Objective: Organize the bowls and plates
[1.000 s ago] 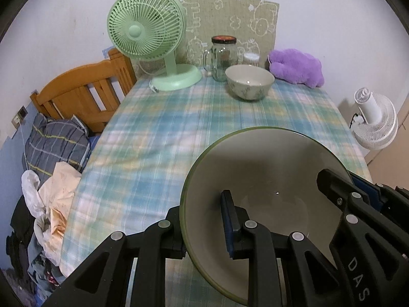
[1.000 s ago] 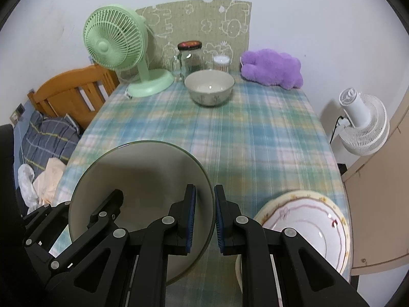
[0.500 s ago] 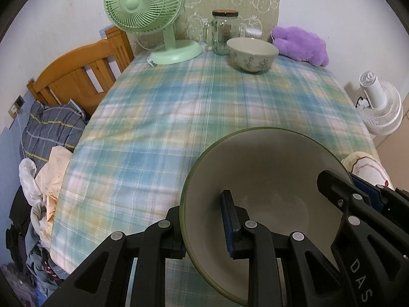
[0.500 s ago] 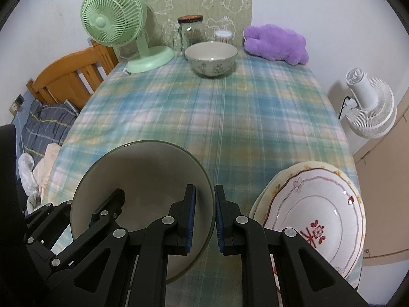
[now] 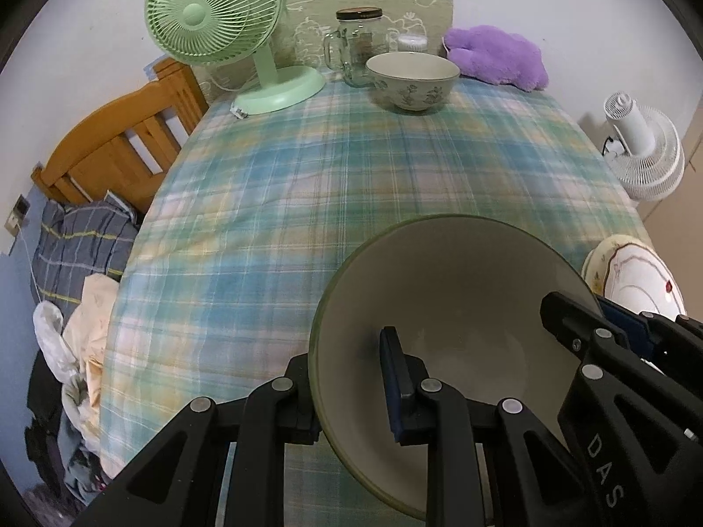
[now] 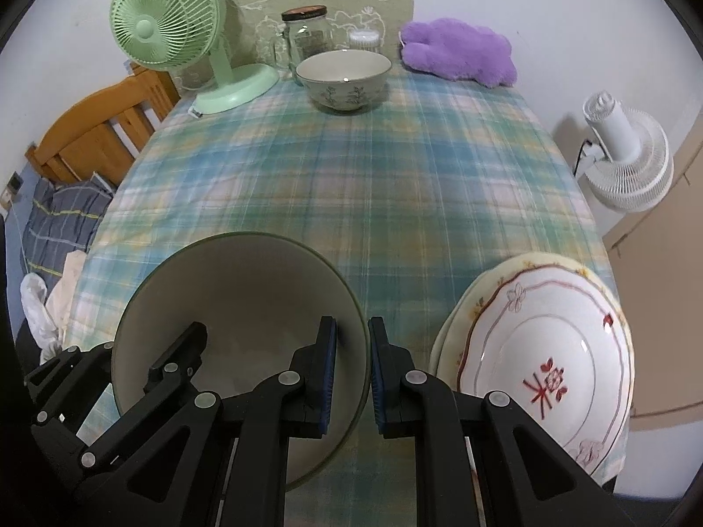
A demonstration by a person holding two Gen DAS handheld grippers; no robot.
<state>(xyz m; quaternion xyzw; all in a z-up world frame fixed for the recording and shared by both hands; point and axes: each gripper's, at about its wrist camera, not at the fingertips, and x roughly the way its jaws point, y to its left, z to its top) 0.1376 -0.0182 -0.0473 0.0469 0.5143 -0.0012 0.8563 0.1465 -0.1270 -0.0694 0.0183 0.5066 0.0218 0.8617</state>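
Left wrist view: the left tongs (image 5: 351, 391) are clamped narrow on the near-left rim of the large green-rimmed bowl (image 5: 457, 290), one blue pad inside the bowl, the other finger outside the wall. Across the bowl, the right tongs (image 6: 351, 369) pinch the opposite rim the same way, jaws nearly together with the wall between them. The bowl hangs tilted between both tongs over the near end of the plaid tabletop (image 6: 351, 175); whether its base touches the cloth cannot be told, as the fingers hide its lower edge. Just right of it lies a stack of plates (image 6: 540, 364), cut off by the right tongs. A small floral bowl (image 6: 343, 81) sits far back, by the glass jar (image 6: 307, 35).
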